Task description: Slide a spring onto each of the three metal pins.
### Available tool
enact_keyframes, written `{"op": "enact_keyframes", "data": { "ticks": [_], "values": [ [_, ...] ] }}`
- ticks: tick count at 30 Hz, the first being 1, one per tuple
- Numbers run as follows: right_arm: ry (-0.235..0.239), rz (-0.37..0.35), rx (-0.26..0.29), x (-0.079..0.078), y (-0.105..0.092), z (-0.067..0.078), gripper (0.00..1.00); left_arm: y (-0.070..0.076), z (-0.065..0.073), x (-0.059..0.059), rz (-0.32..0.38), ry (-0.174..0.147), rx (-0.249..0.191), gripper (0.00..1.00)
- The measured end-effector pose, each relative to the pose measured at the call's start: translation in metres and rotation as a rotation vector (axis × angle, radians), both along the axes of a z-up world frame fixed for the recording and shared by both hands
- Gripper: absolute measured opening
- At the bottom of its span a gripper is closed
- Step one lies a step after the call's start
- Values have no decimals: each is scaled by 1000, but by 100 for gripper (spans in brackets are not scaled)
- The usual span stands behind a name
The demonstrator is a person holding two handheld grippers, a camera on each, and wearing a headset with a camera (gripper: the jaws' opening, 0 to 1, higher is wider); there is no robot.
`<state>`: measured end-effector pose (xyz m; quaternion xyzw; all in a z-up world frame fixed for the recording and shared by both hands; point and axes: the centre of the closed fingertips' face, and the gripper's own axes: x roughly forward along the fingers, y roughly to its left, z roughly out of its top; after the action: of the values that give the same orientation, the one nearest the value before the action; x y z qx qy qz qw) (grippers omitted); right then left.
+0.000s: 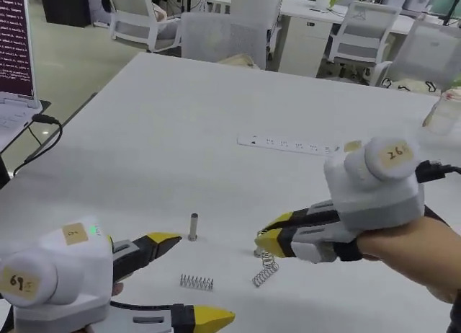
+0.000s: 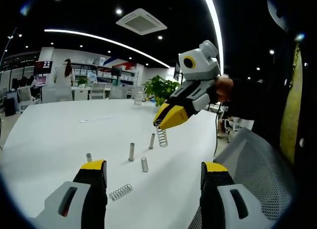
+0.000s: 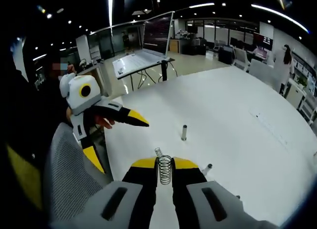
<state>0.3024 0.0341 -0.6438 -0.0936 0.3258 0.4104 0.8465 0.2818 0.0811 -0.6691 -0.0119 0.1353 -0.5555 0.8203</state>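
Three short metal pins stand on the white table (image 1: 166, 131): one (image 2: 88, 157), another (image 2: 131, 152) and a third (image 2: 152, 141). The head view shows one pin (image 1: 193, 226) bare and upright. My right gripper (image 1: 263, 238) (image 3: 165, 162) is shut on a spring (image 3: 165, 171) that hangs from its tips (image 2: 162, 136), just beside the third pin. A second spring (image 2: 144, 164) (image 1: 262, 274) sits on the table under it. A third spring (image 1: 197, 282) (image 2: 120, 192) lies flat in front of my left gripper (image 2: 153, 166) (image 1: 200, 277), which is open and holds nothing.
A white power strip (image 1: 288, 143) lies across the table's middle. A laptop (image 1: 14, 52) with a black cable (image 1: 45, 135) stands off the left edge. A bottle (image 1: 443, 113) is at the far right, and office chairs (image 1: 140, 19) are behind the table.
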Motion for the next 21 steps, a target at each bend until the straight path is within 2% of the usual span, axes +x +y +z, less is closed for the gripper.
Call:
{"op": "enact_keyframes", "data": {
  "ticks": [3, 6, 11, 21],
  "values": [
    [-7, 20, 24, -3, 8, 7, 8, -2, 5, -3, -16, -10, -18, 65],
    [1, 36, 76, -8, 18, 14, 8, -6, 12, -7, -42, -32, -29, 56],
    [-2, 63, 103, -15, 29, 19, 8, -10, 16, -10, -66, -60, -31, 45],
    [-19, 111, 139, -25, 52, 25, 8, -14, 22, -12, -81, -80, -47, 35]
  ]
}}
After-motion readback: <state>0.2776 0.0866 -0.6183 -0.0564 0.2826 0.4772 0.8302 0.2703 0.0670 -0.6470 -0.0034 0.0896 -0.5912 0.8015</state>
